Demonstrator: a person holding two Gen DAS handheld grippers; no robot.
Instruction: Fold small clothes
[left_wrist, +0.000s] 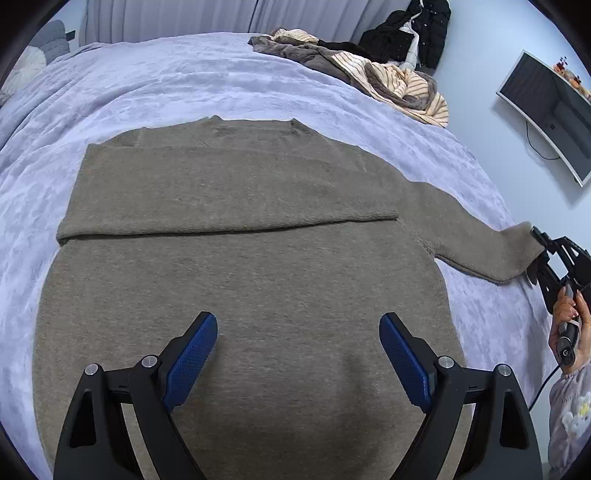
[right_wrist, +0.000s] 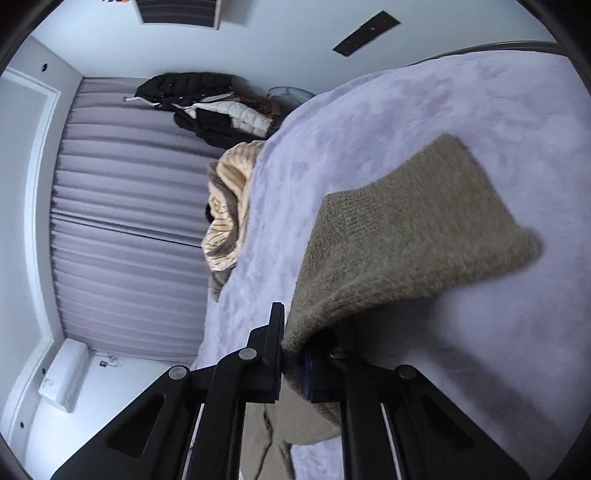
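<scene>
A brown-grey knit sweater (left_wrist: 236, 266) lies flat on the lilac blanket (left_wrist: 155, 81), one sleeve folded across its chest. Its other sleeve (left_wrist: 484, 243) stretches out to the right. My left gripper (left_wrist: 298, 332) hangs open above the sweater's lower body, blue pads (left_wrist: 192, 354) wide apart with nothing between them. At the right edge of the left wrist view a hand holds my right gripper (left_wrist: 537, 254) at the cuff. In the right wrist view the right gripper (right_wrist: 293, 354) is shut on the sleeve cuff (right_wrist: 399, 236), which rises off the blanket (right_wrist: 369, 122).
A heap of striped cream and brown clothes (left_wrist: 384, 70) lies at the far right of the bed, with black jackets (left_wrist: 410, 29) behind it. A monitor (left_wrist: 550, 110) hangs on the wall at right. Grey curtains (right_wrist: 122, 210) close off the far side.
</scene>
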